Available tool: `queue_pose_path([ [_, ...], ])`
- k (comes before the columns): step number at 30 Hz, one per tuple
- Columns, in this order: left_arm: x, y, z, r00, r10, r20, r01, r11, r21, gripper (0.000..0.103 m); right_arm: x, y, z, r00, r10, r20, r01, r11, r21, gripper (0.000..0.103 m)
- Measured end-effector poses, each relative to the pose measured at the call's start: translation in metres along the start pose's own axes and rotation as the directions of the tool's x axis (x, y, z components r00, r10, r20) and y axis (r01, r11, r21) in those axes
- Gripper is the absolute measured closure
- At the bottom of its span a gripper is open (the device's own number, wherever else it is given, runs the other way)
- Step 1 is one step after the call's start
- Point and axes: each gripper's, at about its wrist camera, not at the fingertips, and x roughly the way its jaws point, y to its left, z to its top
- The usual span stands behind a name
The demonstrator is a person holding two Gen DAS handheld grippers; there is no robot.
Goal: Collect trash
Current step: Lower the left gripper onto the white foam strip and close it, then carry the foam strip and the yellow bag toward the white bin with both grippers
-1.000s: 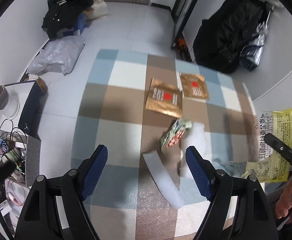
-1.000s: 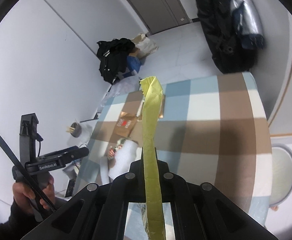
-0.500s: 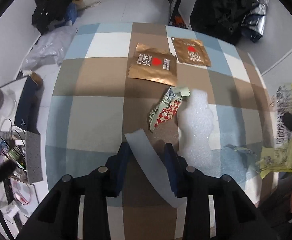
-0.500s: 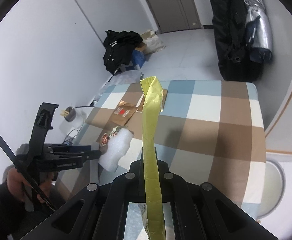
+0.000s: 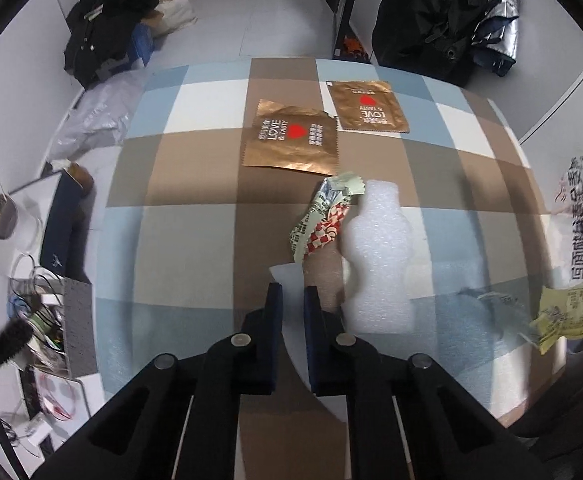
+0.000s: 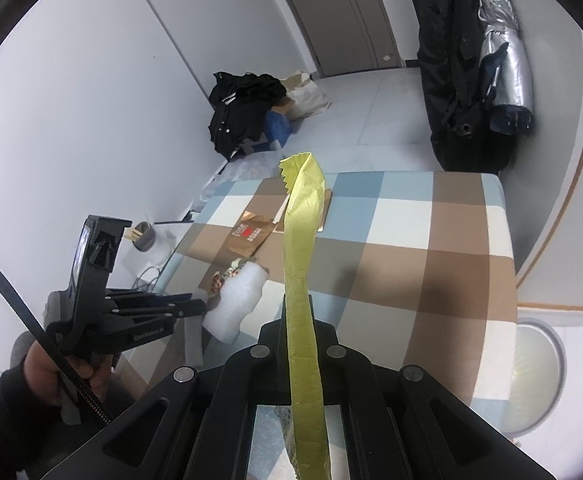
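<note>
My left gripper [image 5: 291, 294] is shut on a white paper strip [image 5: 289, 276] low over the checked tablecloth [image 5: 187, 240]. Just beyond it lie a crumpled red-checked wrapper [image 5: 323, 220], a white foam sheet [image 5: 375, 256] and two copper foil packets [image 5: 291, 140] [image 5: 367, 106]. My right gripper [image 6: 297, 304] is shut on a yellow snack bag [image 6: 303, 272], held edge-on above the table; the bag also shows at the right edge of the left wrist view [image 5: 579, 248]. The left gripper shows in the right wrist view [image 6: 187, 306].
The table's left edge drops to a floor with cables, a cup of sticks [image 5: 3, 216] and a dark box [image 5: 63, 224]. Black clothes [image 5: 103, 40] and bags lie at the back; dark jackets [image 5: 431, 16] hang at the right.
My left gripper came down over the white paper strip and its jaws closed from wide open onto it. The right gripper keeps holding the yellow bag and has shifted slightly.
</note>
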Motion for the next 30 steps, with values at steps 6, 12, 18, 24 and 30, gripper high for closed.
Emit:
queue_pose_path([
  [6,-0.003,-0.008,-0.002,1.0,0.01,0.021,-0.011,1.0,0.029,0.099,-0.009,-0.003,-0.002,1.0,-0.006,0.014,0.006,1.0,0.02,0.103],
  [12,-0.015,-0.008,-0.004,0.998,-0.003,0.058,0.0,0.999,0.041,0.1,-0.02,-0.003,-0.004,0.999,-0.002,0.042,0.001,0.999,0.034,0.103],
  [18,-0.03,-0.009,-0.011,0.995,-0.004,0.104,-0.002,0.998,0.058,0.1,-0.028,-0.003,-0.005,0.998,0.001,0.064,-0.004,0.999,0.047,0.103],
  [24,-0.043,-0.013,-0.017,0.991,-0.024,0.129,0.013,0.996,0.085,0.1,-0.041,0.0,-0.008,0.996,0.009,0.091,-0.014,0.999,0.049,0.103],
  [30,-0.066,-0.016,-0.018,0.983,-0.061,0.174,0.048,0.996,0.075,0.1,-0.053,0.006,-0.01,0.993,0.02,0.117,-0.027,0.998,0.052,0.103],
])
